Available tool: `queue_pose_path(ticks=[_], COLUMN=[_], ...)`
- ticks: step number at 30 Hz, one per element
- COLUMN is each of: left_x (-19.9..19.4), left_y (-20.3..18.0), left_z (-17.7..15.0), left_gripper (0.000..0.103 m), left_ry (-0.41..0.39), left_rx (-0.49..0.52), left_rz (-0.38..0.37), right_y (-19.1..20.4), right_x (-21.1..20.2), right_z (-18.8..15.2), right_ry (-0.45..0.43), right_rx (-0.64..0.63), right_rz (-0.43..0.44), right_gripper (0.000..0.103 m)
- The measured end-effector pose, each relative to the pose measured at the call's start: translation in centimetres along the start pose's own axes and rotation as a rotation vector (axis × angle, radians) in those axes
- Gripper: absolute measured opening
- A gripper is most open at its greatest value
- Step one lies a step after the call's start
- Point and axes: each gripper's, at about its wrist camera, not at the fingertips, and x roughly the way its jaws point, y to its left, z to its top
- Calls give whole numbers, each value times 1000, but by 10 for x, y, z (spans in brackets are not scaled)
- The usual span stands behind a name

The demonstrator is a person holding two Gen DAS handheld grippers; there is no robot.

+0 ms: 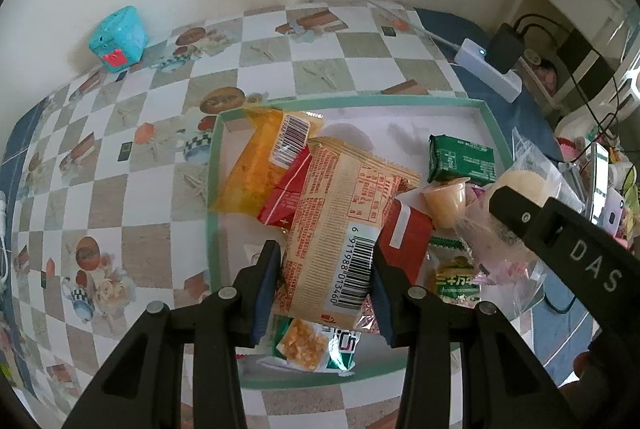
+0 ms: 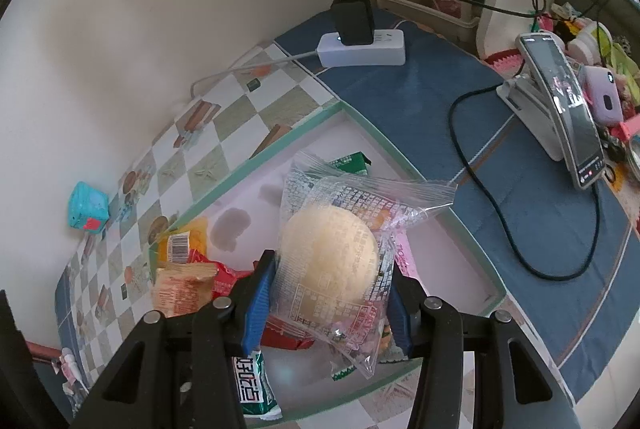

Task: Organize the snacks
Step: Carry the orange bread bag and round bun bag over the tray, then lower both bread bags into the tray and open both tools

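A shallow white tray with a green rim (image 1: 348,101) (image 2: 404,161) holds several snack packets. My left gripper (image 1: 325,283) is shut on a beige and red packet with a barcode (image 1: 340,217), held above the tray. My right gripper (image 2: 328,305) is shut on a clear-wrapped round bun (image 2: 330,253) over the tray's right part; it shows in the left wrist view (image 1: 516,185) too. In the tray lie an orange packet (image 1: 260,157), a red packet (image 1: 404,241), a green packet (image 1: 460,159) and a jelly cup (image 1: 446,201).
The table has a checkered cloth (image 1: 132,157) and a blue cover (image 2: 440,101). A teal toy box (image 1: 118,39) stands by the wall. A white power strip with a black charger (image 2: 360,45), cables and a phone on a stand (image 2: 568,117) sit to the right.
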Motion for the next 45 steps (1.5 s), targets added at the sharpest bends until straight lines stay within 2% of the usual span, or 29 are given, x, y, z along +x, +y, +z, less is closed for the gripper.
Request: queue_pose_path(ticks=[20, 22, 24, 26, 40, 42, 45], left_x=[5, 4, 3, 1, -11, -14, -19], left_y=[9, 10, 10, 11, 22, 24, 26], left_z=[2, 2, 2, 2, 1, 1, 1], left_gripper=[45, 46, 54, 56, 63, 77, 77], left_ry=[-4, -5, -6, -7, -6, -6, -18], left_rx=[-31, -30, -30, -30, -45, -52, -56], left_rz=[-2, -3, -5, -11, -23, -31, -38], right_y=[12, 11, 10, 10, 9, 8, 7], right_x=[11, 12, 12, 12, 7, 4, 2], right_z=[-4, -4, -4, -4, -4, -4, -3], right_ry=[30, 32, 34, 34, 32, 23, 20], right_rx=[-49, -45, -43, -42, -24, -20, -10], right_rz=[3, 2, 1, 1, 20, 19, 26], right_gripper=[54, 54, 54, 54, 55, 56, 57])
